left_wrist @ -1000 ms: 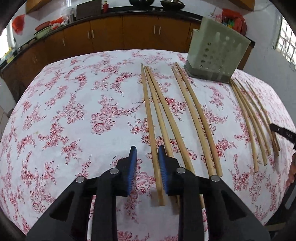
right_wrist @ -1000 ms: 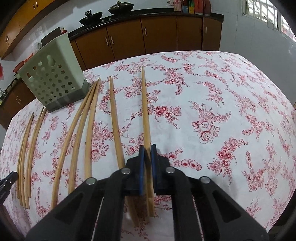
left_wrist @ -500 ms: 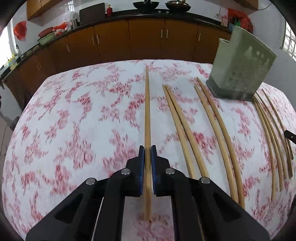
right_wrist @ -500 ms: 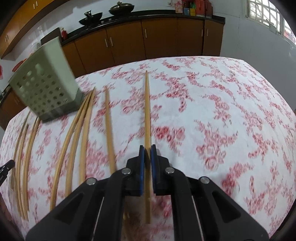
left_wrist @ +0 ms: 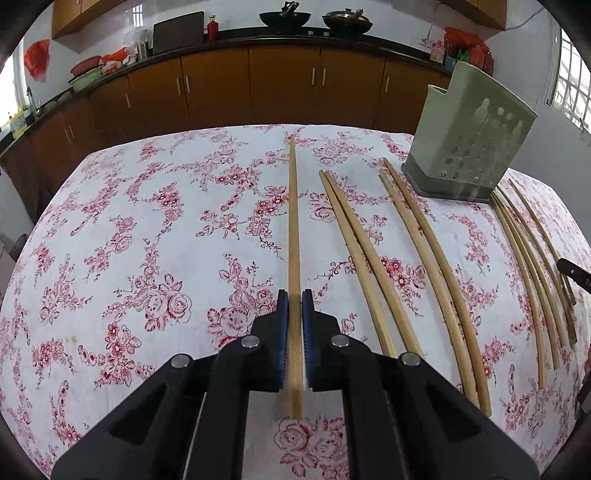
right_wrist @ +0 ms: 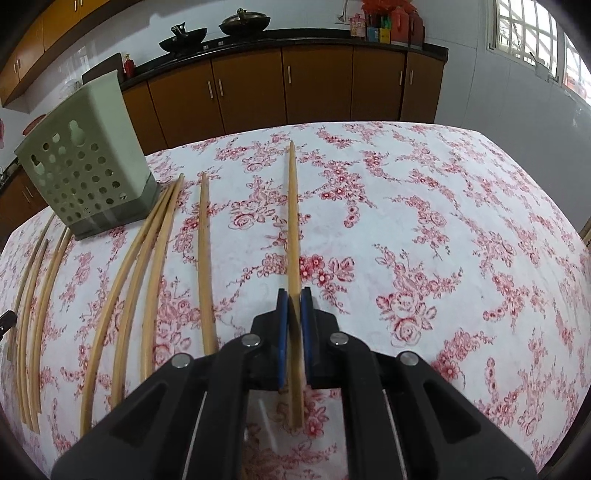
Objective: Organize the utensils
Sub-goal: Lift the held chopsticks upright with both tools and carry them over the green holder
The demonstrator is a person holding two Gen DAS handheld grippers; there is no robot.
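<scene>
Home kitchen: wooden cabinets (left_wrist: 221, 88), woks (left_wrist: 284, 17).

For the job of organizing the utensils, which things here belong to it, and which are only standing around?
Belong to the job:
- chopstick in the left gripper
- chopstick in the right gripper
- loose chopsticks on the tablecloth
- green perforated holder

Only standing around:
- woks on the counter
- brown cabinets
- red bottle

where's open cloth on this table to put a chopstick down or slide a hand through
Bare tablecloth lies left of the left gripper's held chopstick, and also right of the right gripper's chopstick. Between them it is crowded: loose chopsticks around the green holder.
</scene>
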